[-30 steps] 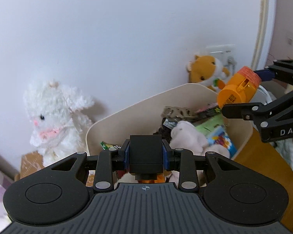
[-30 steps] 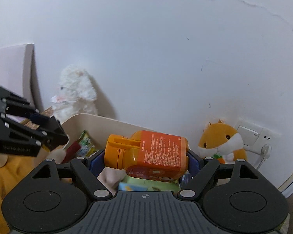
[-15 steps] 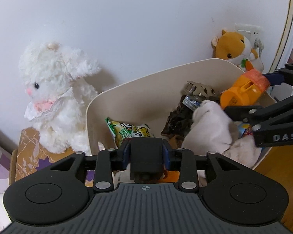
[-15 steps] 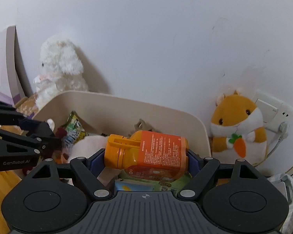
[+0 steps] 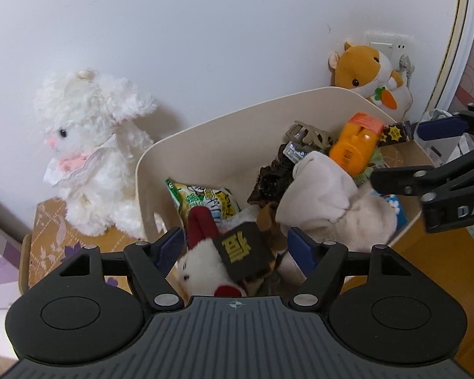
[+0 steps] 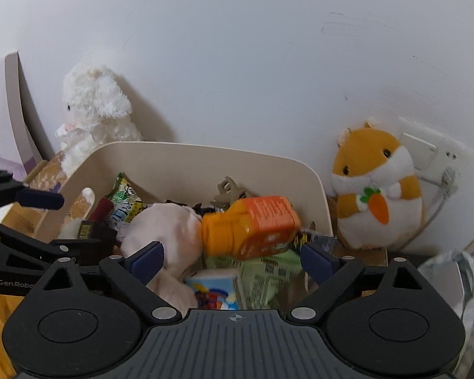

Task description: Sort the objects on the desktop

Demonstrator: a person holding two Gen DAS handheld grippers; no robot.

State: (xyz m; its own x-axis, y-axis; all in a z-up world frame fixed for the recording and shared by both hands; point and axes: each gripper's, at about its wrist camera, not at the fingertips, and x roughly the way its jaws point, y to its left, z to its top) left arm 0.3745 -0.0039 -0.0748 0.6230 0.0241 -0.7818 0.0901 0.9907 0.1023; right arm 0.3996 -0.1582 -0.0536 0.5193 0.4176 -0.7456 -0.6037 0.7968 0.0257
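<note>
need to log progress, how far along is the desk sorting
Mostly done, it seems. The cream bin already holds snack packets, a hair claw, a pale cloth, the orange bottle and a small chicken plush with a black block. Nothing is in hand: the left gripper and right gripper are both open. Left outside are the white bunny and the hamster plush, if they count.

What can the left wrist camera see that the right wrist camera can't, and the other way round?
Only the left wrist view shows the white chicken plush with its red comb, low between the open left gripper jaws. Only the right wrist view shows the blue cartoon-printed packet plainly, beneath the open right gripper. Both show the cream bin, orange bottle, white rabbit plush, hamster plush and black block.
</note>
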